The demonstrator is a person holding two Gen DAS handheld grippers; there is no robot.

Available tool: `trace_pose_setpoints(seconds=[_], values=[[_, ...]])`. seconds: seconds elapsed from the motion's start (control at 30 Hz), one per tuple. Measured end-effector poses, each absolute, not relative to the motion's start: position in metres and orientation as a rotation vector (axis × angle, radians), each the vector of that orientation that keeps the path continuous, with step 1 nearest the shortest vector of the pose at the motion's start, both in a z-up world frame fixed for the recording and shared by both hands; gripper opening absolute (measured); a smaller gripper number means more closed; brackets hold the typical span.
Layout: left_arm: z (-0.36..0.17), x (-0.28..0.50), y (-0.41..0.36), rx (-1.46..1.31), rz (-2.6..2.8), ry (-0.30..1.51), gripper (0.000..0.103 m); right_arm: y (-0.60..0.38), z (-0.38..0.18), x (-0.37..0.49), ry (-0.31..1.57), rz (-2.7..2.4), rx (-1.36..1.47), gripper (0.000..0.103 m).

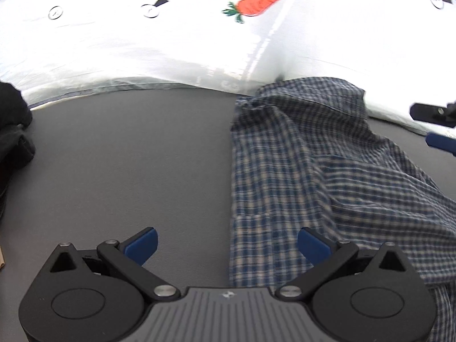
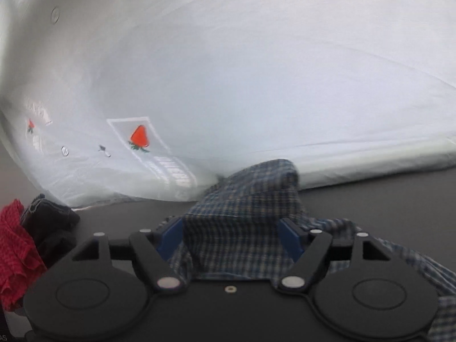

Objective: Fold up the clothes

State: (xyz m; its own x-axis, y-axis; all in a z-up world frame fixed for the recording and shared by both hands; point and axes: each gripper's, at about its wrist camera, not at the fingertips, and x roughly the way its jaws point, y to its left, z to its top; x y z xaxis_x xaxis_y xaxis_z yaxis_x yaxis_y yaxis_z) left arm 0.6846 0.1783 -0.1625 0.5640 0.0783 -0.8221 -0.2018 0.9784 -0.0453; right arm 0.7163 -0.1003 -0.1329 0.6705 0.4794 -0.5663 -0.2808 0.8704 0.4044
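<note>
Left gripper (image 1: 227, 245): jaws spread wide, nothing between them. Hovering over grey counter (image 1: 128, 156), straddling the left edge of the plaid shirt (image 1: 313, 171); left blue pad over bare counter, right blue pad over cloth.

Plaid shirt: blue-and-white check, lying crumpled on the counter, rumpled folds running away toward the white sheet (image 1: 142, 51) at the back. Far end bunched up against the sheet's edge.

Right gripper (image 2: 230, 238): jaws apart, raised fold of plaid shirt (image 2: 242, 213) sitting between the blue fingers (image 2: 287, 236). Cloth fills the gap, but can't tell whether the pads actually press it. In the left wrist view, only right gripper (image 1: 436, 125) finger tips visible at the far right edge, just past the shirt.

White sheet: printed with a red strawberry (image 1: 255, 5), small round marks beside it. Same strawberry (image 2: 139, 138) visible in the right wrist view.

Dark garment (image 1: 14, 131) heaped at counter's left edge. Red knit garment (image 2: 14, 253) touching the dark garment (image 2: 48, 228), left of the right gripper.
</note>
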Motion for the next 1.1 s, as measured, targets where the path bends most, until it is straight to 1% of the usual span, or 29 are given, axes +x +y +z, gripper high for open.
trace_pose_setpoints(seconds=[0.23, 0.37, 0.47, 0.53, 0.77, 0.8, 0.83, 0.87, 0.9, 0.93, 0.97, 1.0, 1.03, 1.1], values=[[-0.175, 0.687, 0.116, -0.058, 0.012, 1.004, 0.103, -0.261, -0.168, 0.620, 0.775, -0.056, 0.629, 0.075], [-0.193, 0.695, 0.090, -0.013, -0.022, 1.051, 0.103, -0.321, -0.195, 0.579, 0.773, -0.279, 0.758, 0.075], [-0.212, 0.700, 0.082, 0.020, -0.011, 1.071, 0.103, -0.337, -0.211, 0.580, 0.741, -0.291, 0.824, 0.075], [-0.213, 0.704, 0.079, 0.028, -0.011, 1.083, 0.103, -0.348, -0.221, 0.581, 0.716, -0.292, 0.868, 0.075], [-0.216, 0.703, 0.078, 0.017, 0.000, 1.069, 0.103, -0.341, -0.221, 0.630, 0.713, -0.268, 0.690, 0.074], [-0.216, 0.703, 0.078, 0.014, 0.004, 1.071, 0.103, -0.338, -0.221, 0.635, 0.719, -0.266, 0.669, 0.069], [-0.216, 0.704, 0.078, 0.010, 0.008, 1.075, 0.103, -0.336, -0.221, 0.640, 0.727, -0.264, 0.651, 0.056], [-0.215, 0.706, 0.078, 0.008, 0.013, 1.091, 0.103, -0.333, -0.220, 0.642, 0.735, -0.262, 0.643, 0.053], [-0.214, 0.709, 0.078, 0.005, 0.019, 1.108, 0.103, -0.329, -0.218, 0.642, 0.739, -0.261, 0.628, 0.047], [-0.214, 0.712, 0.078, 0.000, 0.024, 1.126, 0.103, -0.326, -0.218, 0.643, 0.743, -0.255, 0.607, 0.033], [-0.213, 0.717, 0.077, -0.006, 0.032, 1.147, 0.103, -0.320, -0.216, 0.642, 0.750, -0.253, 0.568, 0.027], [-0.213, 0.720, 0.077, -0.011, 0.041, 1.162, 0.103, -0.314, -0.214, 0.642, 0.757, -0.247, 0.523, 0.019], [-0.214, 0.723, 0.077, -0.018, 0.052, 1.174, 0.103, -0.309, -0.212, 0.642, 0.764, -0.240, 0.477, 0.013], [-0.215, 0.726, 0.076, -0.027, 0.069, 1.181, 0.103, -0.300, -0.203, 0.642, 0.771, -0.215, 0.412, 0.010]])
